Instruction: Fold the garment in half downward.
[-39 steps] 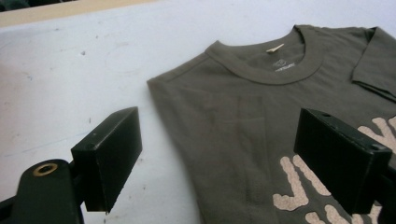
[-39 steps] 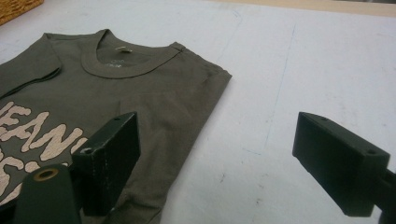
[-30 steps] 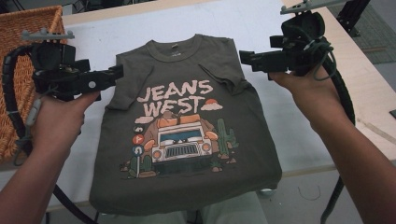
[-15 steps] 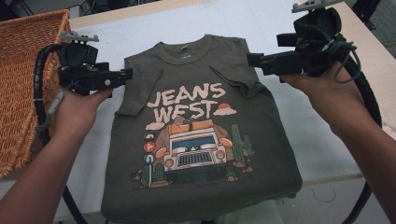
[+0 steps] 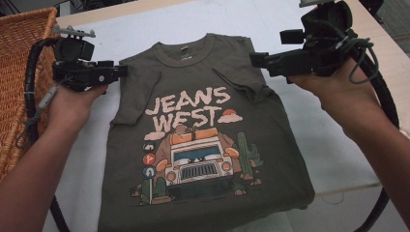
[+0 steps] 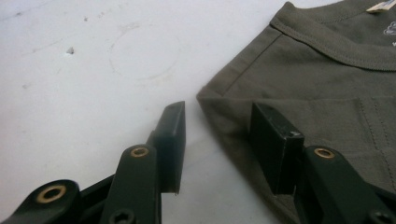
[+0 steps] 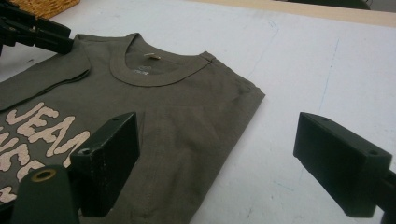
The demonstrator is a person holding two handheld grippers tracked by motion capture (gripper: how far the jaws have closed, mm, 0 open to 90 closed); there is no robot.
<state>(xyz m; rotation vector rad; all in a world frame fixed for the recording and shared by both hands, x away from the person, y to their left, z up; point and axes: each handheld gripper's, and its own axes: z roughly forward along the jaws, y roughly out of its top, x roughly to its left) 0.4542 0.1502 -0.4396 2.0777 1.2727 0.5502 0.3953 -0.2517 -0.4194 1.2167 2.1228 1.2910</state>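
An olive T-shirt (image 5: 193, 121) printed "JEANS WEST" with a truck picture lies flat on the white table (image 5: 300, 121), collar away from me and sleeves folded in. My left gripper (image 5: 121, 72) stands open at the shirt's left shoulder corner. In the left gripper view that corner (image 6: 210, 100) lies between the parted jaws of the left gripper (image 6: 217, 112), ungripped. My right gripper (image 5: 254, 59) hovers open by the right shoulder. In the right gripper view the right gripper (image 7: 215, 126) is spread wide, one jaw over the shirt (image 7: 177, 107), the other over bare table.
A wicker basket (image 5: 19, 72) stands at the table's left side; its corner (image 7: 42, 4) shows in the right gripper view. The shirt's hem reaches the table's front edge (image 5: 348, 188). A wood-coloured strip (image 5: 382, 43) borders the table at the far right.
Both grippers stay at the shirt's shoulder corners and the shirt lies as before. Nothing has been taken hold of or let go.
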